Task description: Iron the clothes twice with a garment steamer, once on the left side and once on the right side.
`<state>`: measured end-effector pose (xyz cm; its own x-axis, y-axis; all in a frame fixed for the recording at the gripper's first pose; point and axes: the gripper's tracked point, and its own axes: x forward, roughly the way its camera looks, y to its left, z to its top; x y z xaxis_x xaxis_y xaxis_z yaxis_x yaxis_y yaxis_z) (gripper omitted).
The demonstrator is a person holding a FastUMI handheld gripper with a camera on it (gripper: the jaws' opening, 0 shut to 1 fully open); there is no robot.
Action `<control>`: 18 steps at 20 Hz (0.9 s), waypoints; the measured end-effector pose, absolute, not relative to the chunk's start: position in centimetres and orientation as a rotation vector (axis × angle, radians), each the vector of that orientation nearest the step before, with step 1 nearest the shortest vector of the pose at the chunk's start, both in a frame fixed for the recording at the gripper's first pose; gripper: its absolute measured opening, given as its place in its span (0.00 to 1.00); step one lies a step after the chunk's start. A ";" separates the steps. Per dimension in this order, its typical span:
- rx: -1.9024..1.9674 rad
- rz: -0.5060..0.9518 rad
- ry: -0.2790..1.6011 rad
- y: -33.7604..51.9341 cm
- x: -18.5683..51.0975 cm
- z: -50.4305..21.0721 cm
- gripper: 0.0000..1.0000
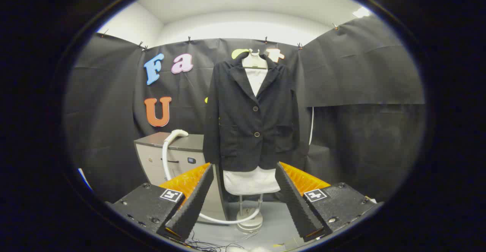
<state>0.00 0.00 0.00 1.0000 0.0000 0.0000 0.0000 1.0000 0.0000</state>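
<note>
We hold the hand-held gripper [243,202] with its fingers spread wide and nothing between them, well back from everything. Straight ahead, beyond the fingers, a dark jacket [251,115] hangs buttoned over a white form [251,180] on a stand [249,221]. The steamer head [177,133] rests on top of a grey cabinet [172,157], to the left of the jacket, and its white hose [165,160] drops down the cabinet front and loops across the floor to the foot of the stand.

As we judge it, no ironing has begun; the step in hand is to fetch the steamer head. To do that well, we should swing left and forward toward the cabinet top, keep the fingers wide until the handle sits squarely between them, then close firmly on the neck. We should lift gently so the hose follows without snagging the stand, and only then bring the head to one side of the jacket.
</note>
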 end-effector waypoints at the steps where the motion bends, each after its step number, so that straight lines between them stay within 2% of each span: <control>1: 0.000 0.001 -0.001 0.3 0.0 0.0 1.00; 18: 0.010 -0.032 0.028 1.9 1.0 -0.1 1.00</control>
